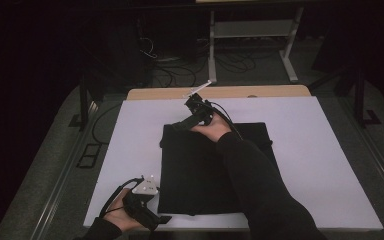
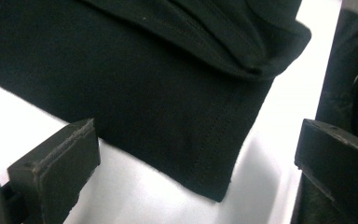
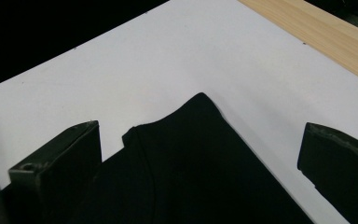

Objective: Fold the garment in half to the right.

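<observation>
While a folded black garment [image 1: 215,170] is spread mid-board on the white board [image 1: 325,150], the left gripper [image 1: 162,219] is held at its near left corner and the right gripper [image 1: 177,126] at its far left corner. In the left gripper view, the jaws are seen parted around a hemmed corner [image 2: 219,182]. In the right gripper view, jaws are spread wide over the cloth [image 3: 196,172].

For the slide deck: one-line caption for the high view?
Open left gripper and right gripper at opposite corners of folded black cloth.
</observation>
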The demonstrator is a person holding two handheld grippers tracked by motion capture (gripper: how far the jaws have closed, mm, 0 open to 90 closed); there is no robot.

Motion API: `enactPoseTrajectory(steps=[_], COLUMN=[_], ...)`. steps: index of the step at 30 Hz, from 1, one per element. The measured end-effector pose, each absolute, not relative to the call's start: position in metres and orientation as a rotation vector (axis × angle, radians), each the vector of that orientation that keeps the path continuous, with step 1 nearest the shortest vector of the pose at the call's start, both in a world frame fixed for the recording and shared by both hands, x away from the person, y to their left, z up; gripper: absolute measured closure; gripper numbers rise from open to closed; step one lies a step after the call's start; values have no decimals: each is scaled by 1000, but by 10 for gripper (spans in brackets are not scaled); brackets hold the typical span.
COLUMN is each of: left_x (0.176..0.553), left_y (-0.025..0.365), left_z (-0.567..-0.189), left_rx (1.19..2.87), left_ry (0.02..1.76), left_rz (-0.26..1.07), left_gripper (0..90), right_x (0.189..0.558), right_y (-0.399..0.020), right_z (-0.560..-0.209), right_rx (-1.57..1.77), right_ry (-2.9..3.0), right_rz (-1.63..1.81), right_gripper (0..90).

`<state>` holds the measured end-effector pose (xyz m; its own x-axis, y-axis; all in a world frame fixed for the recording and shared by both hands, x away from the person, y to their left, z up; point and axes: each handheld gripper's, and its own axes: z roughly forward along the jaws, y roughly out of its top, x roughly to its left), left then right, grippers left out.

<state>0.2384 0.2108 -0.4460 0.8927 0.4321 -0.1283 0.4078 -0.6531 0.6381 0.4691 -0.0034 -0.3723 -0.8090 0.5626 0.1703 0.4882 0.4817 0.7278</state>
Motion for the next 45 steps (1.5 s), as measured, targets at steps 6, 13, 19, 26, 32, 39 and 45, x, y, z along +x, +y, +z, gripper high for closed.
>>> enactPoseTrajectory(steps=[6,13,19,26,32,39,45], left_x=[238,238,237,239,243,248,250], left_y=[209,209,210,211,210,210,209], left_z=[-445,-444,-443,-441,-440,-440,-439], left_rx=[2387,2387,2371,2351,2350,2344,2342], left_ry=[579,584,602,624,605,612,605], left_rz=[98,165,218,220,192,158,147], left_gripper=[16,135,277,477,640,759,799], right_x=[476,485,493,501,507,512,513], right_y=[6,12,18,27,36,52,62], right_z=[-377,-385,-393,-404,-416,-426,-434], right_rx=[936,955,971,991,995,981,966], right_ry=[2626,2619,2620,2624,2637,2661,2651], right_rz=[1238,1230,1214,1200,1187,1172,1158], right_gripper=[0,0,0,0,21,48,106])
